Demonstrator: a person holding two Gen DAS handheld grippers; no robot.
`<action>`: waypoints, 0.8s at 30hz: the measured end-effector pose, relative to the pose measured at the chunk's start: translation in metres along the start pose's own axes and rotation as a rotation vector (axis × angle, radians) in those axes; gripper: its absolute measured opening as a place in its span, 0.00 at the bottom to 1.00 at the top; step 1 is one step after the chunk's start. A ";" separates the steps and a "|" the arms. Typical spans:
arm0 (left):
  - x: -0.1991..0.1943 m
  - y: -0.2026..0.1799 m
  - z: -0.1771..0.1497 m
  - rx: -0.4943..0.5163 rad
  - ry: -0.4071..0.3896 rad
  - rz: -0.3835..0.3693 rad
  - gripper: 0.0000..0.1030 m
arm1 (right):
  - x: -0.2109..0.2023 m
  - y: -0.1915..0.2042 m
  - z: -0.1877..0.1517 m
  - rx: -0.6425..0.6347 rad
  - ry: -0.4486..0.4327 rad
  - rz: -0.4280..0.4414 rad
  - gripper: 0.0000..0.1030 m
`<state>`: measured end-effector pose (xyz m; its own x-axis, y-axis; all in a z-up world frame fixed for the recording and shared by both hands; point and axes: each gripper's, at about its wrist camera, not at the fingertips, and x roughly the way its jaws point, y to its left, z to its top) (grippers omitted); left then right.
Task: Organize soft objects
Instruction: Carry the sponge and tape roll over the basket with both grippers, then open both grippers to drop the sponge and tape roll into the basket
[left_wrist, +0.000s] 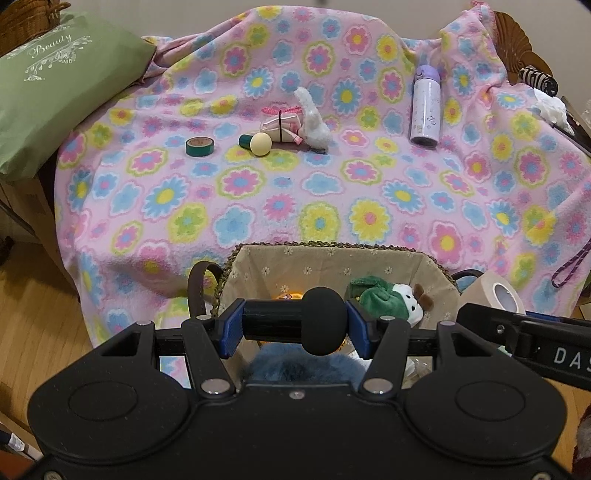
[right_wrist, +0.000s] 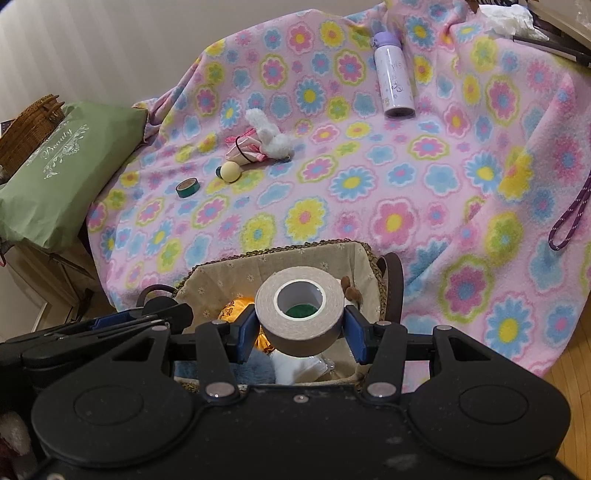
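Basket (right_wrist: 369, 258) at blanket's (left_wrist: 369, 229) near edge: mouth crowded w/ both grippers' loads, black roller (left_wrist: 317, 319) & tape roll (right_wrist: 301, 314). Mid blanket wide open. Toward far edge: green tape (left_wrist: 200, 146), mushroom piece (left_wrist: 256, 143), bunny bundle (left_wrist: 299, 123) clustered; bottle (left_wrist: 425, 107) far right, clear lane btwn.

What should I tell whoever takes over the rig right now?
Left tongs: shut on a black foam-tipped mic, over the basket.
Right tongs: shut on a tape roll, also over the basket.
Done: green plush and a blue furry toy are in the basket.
Left: white bunny with its pink bundle lies on the blanket. Green tape, stamp and bottle are hard; probably leave them.
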<state>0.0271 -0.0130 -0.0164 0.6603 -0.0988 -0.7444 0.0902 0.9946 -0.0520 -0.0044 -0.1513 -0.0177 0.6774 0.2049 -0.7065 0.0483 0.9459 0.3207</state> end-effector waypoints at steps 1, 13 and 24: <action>0.001 0.000 0.000 -0.002 0.002 0.000 0.53 | 0.001 -0.001 0.000 0.002 0.003 0.001 0.47; 0.007 0.002 -0.003 -0.016 0.028 0.002 0.53 | 0.010 -0.001 0.001 -0.001 0.036 0.007 0.47; 0.005 0.002 -0.003 -0.010 0.012 0.015 0.63 | 0.010 -0.001 0.001 -0.018 0.029 0.020 0.49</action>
<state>0.0283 -0.0118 -0.0223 0.6529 -0.0840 -0.7528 0.0731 0.9962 -0.0477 0.0035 -0.1508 -0.0246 0.6566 0.2304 -0.7182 0.0220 0.9460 0.3235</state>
